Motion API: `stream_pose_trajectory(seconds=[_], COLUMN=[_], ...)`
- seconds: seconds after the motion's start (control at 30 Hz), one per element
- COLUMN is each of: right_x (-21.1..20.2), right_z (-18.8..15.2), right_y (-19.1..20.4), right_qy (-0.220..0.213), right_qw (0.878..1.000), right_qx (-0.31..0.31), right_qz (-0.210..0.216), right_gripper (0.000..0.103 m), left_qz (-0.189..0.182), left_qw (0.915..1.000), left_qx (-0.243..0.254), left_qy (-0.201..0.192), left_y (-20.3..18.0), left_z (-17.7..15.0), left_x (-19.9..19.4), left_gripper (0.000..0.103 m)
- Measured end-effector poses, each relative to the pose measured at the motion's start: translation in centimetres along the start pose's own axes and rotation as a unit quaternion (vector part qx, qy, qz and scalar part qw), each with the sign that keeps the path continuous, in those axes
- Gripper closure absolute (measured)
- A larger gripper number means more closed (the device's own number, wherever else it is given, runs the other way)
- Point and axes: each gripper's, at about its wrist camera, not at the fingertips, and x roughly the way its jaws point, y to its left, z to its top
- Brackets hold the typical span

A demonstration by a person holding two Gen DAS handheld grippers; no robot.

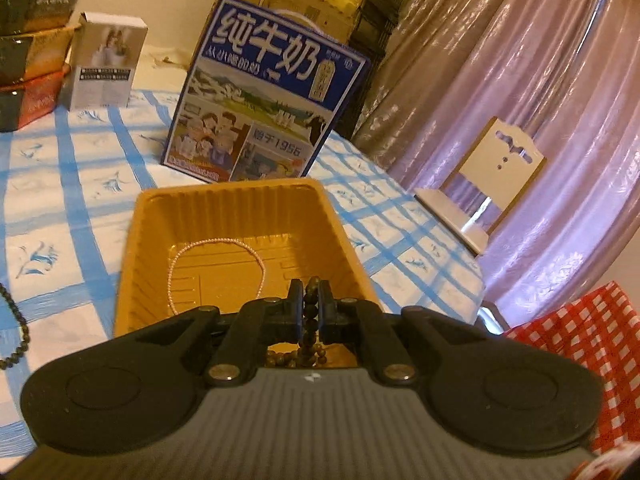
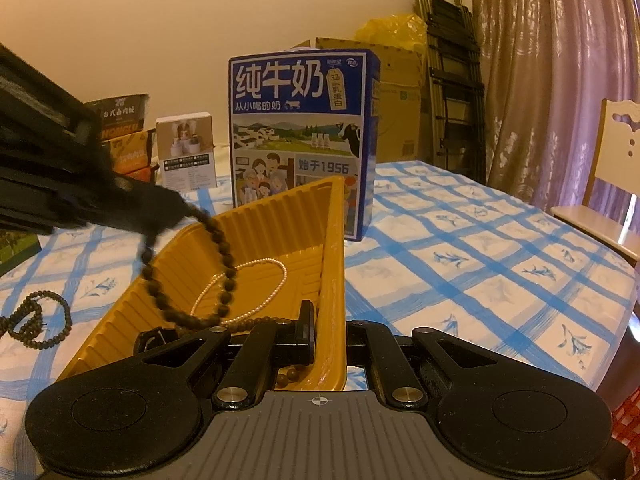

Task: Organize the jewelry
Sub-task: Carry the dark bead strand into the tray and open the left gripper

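Two strands of jewelry occupy the gold tray: a pearl necklace coiled on its floor, and a dark bead bracelet that my left gripper pinches above the tray's near end, loop hanging inside. My right gripper is clamped on the tray's right wall. Left of the tray, another dark bead strand lies on the blue-checked tablecloth. Behind the tray stands a blue milk carton.
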Motion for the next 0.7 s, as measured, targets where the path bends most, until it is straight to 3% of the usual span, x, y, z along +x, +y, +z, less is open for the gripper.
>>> stream_pose_trajectory(seconds=[0.2,0.33,0.7], right_x=[0.1,0.1,0.2], right_z=[0.0,0.0,-0.2], right_y=[0.0,0.0,-0.2], right_qy=[0.001,0.001,0.006], right_qw=[1.0,1.0,1.0], right_qx=[0.002,0.001,0.003], right_qz=[-0.001,-0.001,-0.004], right_gripper=[0.097,0.097,0.097], left_qz=[0.034,0.054,0.132], left_qw=[0.9994,0.9985,0.9908], left_qx=[0.008,0.007,-0.017], left_qy=[0.004,-0.009,-0.025], left_y=[0.7,1.3,4.8], left_z=[-0.4,-0.5,-2.8], left_x=[1.1,0.4,-4.0], left_gripper=[0.096,0.079,0.074])
